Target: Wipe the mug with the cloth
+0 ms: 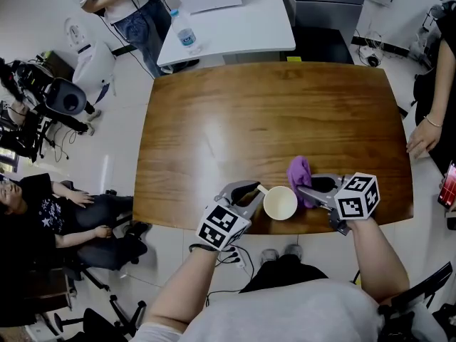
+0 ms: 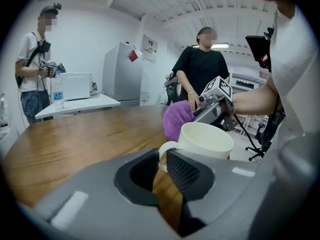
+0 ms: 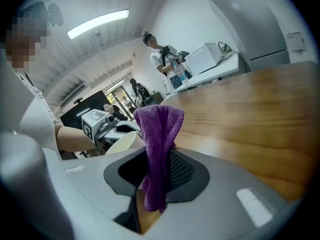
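Left claw: your left claw [image 2: 161,164] is clenched on the handle [image 2: 164,148] of the mug, one pad on each side of the loop.
Right claw: your right claw [image 3: 157,173] is grasping the cloth, which is pinched between the pads, a bunch standing up above them and a tail hanging below.
Mug: the cream mug [image 1: 280,203] stands upright on the table, mouth up, between your two claws and close to the edge nearest you. Its handle points to your left.
Cloth: the purple cloth [image 1: 300,173] sits at the mug's right side, just beside its wall. Whether it presses on the mug you cannot tell from any view.
Table: the brown wooden table [image 1: 271,112] lies bare beyond the mug and reflects the ceiling light.
Further out: a white table [image 1: 242,20] stands past the far edge with a water bottle [image 1: 185,34] on it. One person stands beside it, another sits on a chair at your left, and a third rests a hand [image 1: 422,137] at the right end of the wooden table.
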Available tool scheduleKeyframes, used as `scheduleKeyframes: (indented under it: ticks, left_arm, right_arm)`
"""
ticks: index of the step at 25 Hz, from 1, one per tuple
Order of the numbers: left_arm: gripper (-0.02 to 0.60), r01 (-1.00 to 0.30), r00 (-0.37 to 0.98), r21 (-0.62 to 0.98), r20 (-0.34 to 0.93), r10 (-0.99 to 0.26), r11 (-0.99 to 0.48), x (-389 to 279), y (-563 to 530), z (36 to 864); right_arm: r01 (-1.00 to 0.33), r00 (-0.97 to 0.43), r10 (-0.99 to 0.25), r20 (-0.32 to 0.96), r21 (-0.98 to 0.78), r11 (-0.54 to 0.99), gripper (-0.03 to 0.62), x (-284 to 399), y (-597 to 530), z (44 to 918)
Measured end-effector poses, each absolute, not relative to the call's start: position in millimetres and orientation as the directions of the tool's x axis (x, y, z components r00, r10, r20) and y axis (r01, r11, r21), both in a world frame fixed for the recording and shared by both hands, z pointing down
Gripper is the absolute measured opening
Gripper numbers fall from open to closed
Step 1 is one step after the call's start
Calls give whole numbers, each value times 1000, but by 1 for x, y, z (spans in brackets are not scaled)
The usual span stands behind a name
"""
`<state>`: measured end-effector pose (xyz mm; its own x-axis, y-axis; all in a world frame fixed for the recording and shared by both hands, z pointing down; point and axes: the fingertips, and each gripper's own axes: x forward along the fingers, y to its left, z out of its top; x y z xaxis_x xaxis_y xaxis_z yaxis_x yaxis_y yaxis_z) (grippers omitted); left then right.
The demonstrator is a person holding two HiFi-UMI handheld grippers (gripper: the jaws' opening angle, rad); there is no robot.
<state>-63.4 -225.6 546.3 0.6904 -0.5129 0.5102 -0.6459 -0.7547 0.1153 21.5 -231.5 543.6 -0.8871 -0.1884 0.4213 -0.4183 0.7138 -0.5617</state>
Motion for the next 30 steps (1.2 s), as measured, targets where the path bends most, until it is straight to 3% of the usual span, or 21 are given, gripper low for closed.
scheduleKeyframes:
  ticks: [11, 21, 30]
  left_arm:
    - [35, -609, 714, 124, 517, -473, -783, -47, -225, 547]
    - [34, -622, 707, 110, 504, -496, -775, -46, -236, 549]
    - [32, -633, 701, 113, 503, -505, -766, -46, -234, 554]
  right_arm:
    - [-397, -917, -293, 271, -535, 746, 100, -10, -273, 482]
    - [-399, -909, -163, 384, -689, 605, 100, -18, -265, 546]
    - [-431, -896, -167, 412, -712, 555, 100, -9, -262, 567]
